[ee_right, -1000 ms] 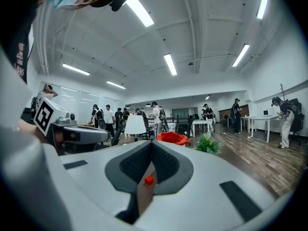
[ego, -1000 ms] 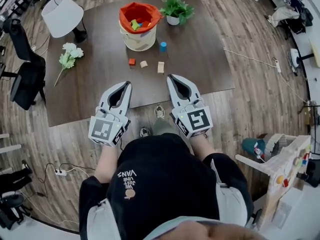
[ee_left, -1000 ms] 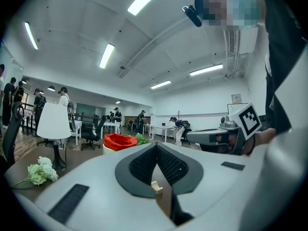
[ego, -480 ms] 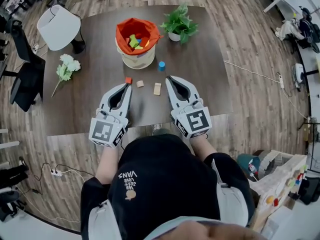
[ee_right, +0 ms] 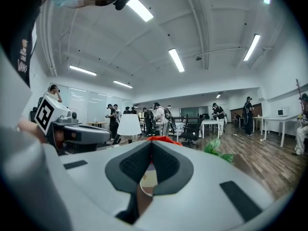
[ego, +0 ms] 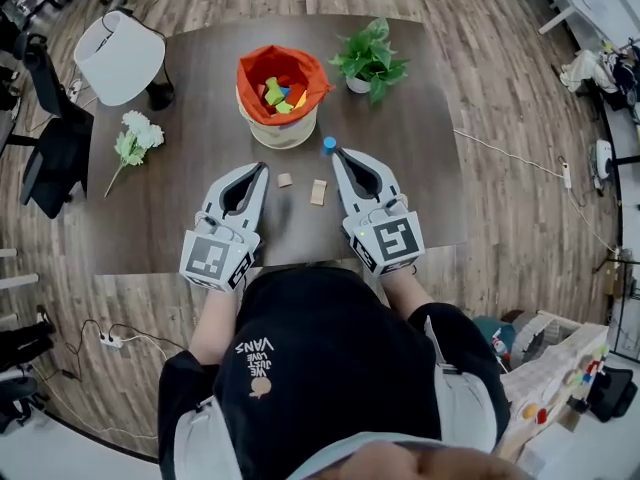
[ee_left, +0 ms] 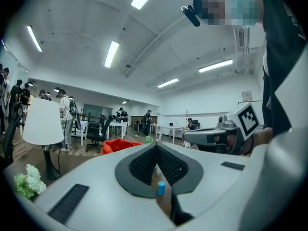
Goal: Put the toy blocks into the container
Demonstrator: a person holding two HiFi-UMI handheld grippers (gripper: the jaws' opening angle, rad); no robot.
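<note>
Where it lies, the oblong block (ego: 318, 192) points roughly toward the container (ego: 276, 128)

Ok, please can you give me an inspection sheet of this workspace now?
Surface: dark table, blocks loose on it.
Job's things: container with orange liner, coloured blocks inside; blue block, small wooden block and long wooden block outside it.
Clutter: potted plant, white flowers, lamp.
Grippers: left gripper and right gripper shut, empty, over the table.
Cables: power strip on floor at left; cable on floor at right.
Surroundings: wooden floor, black chair, people in the background.
</note>
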